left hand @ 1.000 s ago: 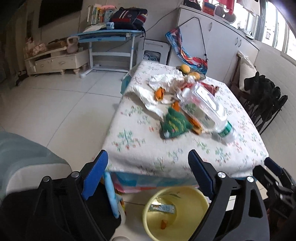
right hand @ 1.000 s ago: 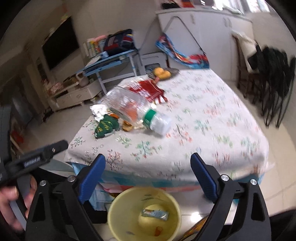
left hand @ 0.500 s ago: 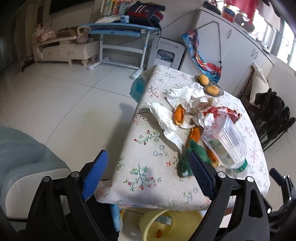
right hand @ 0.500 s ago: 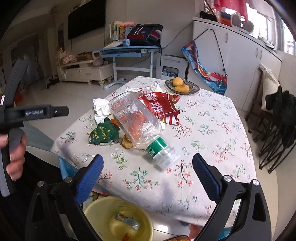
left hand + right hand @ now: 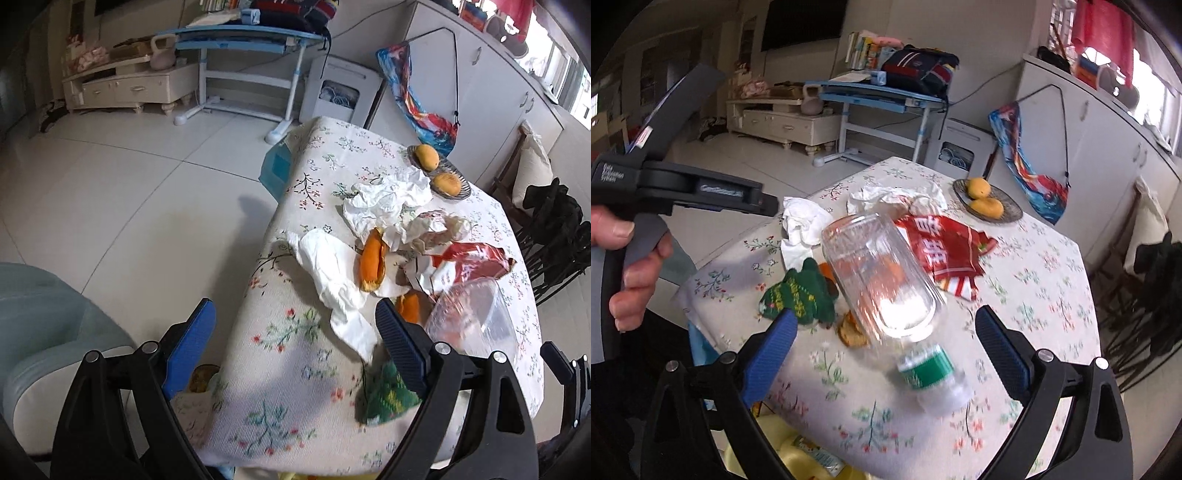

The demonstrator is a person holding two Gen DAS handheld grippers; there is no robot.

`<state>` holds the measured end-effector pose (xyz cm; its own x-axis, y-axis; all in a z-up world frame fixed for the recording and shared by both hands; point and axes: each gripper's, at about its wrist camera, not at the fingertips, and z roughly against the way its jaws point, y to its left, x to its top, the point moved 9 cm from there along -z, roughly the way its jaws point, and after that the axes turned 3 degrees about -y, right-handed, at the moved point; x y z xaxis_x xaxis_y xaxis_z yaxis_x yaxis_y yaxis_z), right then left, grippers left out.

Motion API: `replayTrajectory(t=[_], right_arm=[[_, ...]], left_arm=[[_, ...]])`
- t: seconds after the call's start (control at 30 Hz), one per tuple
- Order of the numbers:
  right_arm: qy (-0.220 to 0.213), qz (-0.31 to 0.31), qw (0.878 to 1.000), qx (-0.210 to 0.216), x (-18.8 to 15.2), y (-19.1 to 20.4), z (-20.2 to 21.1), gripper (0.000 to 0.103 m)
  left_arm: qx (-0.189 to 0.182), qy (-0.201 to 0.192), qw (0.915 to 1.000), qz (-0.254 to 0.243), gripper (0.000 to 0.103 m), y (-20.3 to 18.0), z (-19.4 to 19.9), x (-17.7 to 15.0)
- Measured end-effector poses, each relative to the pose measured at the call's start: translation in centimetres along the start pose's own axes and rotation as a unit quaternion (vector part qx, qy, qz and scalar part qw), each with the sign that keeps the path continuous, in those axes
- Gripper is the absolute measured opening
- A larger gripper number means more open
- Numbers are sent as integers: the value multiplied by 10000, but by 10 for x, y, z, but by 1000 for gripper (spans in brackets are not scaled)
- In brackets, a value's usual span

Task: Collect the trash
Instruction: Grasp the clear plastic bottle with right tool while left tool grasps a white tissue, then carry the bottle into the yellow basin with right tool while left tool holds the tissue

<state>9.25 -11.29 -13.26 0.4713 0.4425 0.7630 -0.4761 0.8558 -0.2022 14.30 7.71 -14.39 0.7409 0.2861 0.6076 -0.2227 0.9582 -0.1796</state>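
Trash lies on the floral-clothed table [image 5: 280, 406]: crumpled white tissues [image 5: 332, 273], orange peel [image 5: 371, 260], a red snack wrapper [image 5: 942, 251], a green wrapper [image 5: 798, 295] and a clear plastic bottle [image 5: 882, 280] with a green label, lying on its side. My left gripper [image 5: 295, 339] is open and empty above the table's near-left corner, with the tissue just beyond. My right gripper [image 5: 886, 339] is open and empty, hovering over the bottle's neck end. A yellow bin [image 5: 790, 454] with a wrapper inside sits below the table's near edge.
A plate with two mangoes [image 5: 988, 201] stands at the table's far side. A pale armchair [image 5: 48, 332] is at the left. A blue desk [image 5: 240, 40], a white cabinet [image 5: 480, 92] and dark folded chairs [image 5: 554, 236] surround the table.
Both grippers have moved up and forward over the table; the trash now looks closer and the yellow bin has dropped almost out of the left wrist view. Both stay open.
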Motion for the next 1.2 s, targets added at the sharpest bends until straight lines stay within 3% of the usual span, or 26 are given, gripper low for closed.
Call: replayTrajectory(t=[0.27, 0.4, 0.47, 0.57, 0.7, 0.87, 1.0, 1.2], right_arm=[[54, 173, 9998, -7, 11, 4, -23, 93], [147, 120, 9998, -1, 11, 1, -31, 92], [229, 105, 9997, -8, 8, -1, -34, 86], [421, 61, 9991, 77, 2, -2, -41, 71], [361, -62, 9992, 132, 1, -6, -37, 66], [276, -1051, 9930, 455, -2, -32, -26, 59], [105, -2144, 9725, 900, -9, -58, -11, 57], [-61, -2895, 9522, 975, -17, -84, 5, 56]], left_arm=[[54, 215, 9996, -146, 85, -13, -32, 15], [23, 410, 9991, -141, 77, -16, -48, 17], [12, 479, 9987, -144, 72, -16, -53, 16], [-15, 515, 9985, -156, 62, -18, -58, 16], [-220, 631, 9973, -303, 17, -28, -64, 14], [-393, 238, 9980, -432, 9, -37, -43, 21], [-472, -252, 9979, -358, 8, -37, -15, 31], [-919, -1140, 9884, -398, 8, -47, 42, 39]])
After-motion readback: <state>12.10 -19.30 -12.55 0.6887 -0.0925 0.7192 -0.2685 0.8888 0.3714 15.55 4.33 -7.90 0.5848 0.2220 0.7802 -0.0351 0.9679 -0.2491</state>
